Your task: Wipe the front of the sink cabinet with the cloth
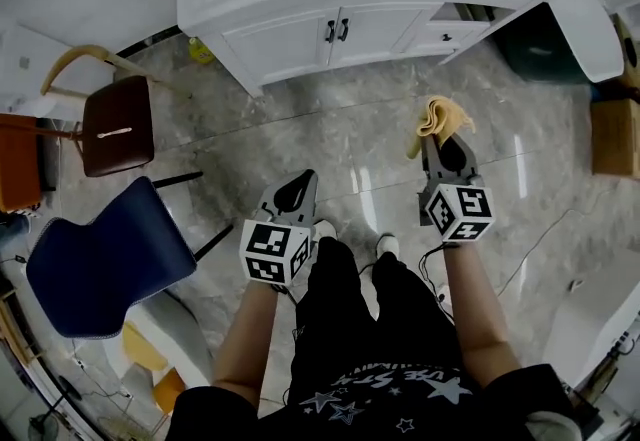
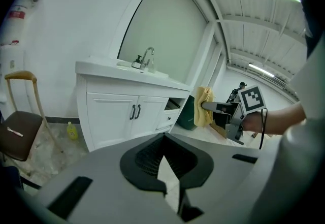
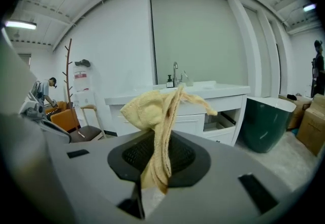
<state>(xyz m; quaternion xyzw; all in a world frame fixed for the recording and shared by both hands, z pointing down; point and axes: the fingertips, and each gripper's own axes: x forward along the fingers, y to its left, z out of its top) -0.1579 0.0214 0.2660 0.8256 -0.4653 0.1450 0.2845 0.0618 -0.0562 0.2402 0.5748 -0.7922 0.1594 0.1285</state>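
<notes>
Yellow cloth (image 3: 158, 116) bunched up and pinched tight in the right gripper (image 1: 441, 136), up in the air well short of the sink cabinet (image 1: 300, 37) front, open stretch of marble floor (image 1: 330, 154) between, left gripper (image 1: 293, 193) closed on nothing, blue chair (image 1: 100, 264) off left, green bin (image 1: 545, 49) by the cabinet's right edge.

Head view looks down; gripper views face cabinet (image 1: 300, 41)
</notes>
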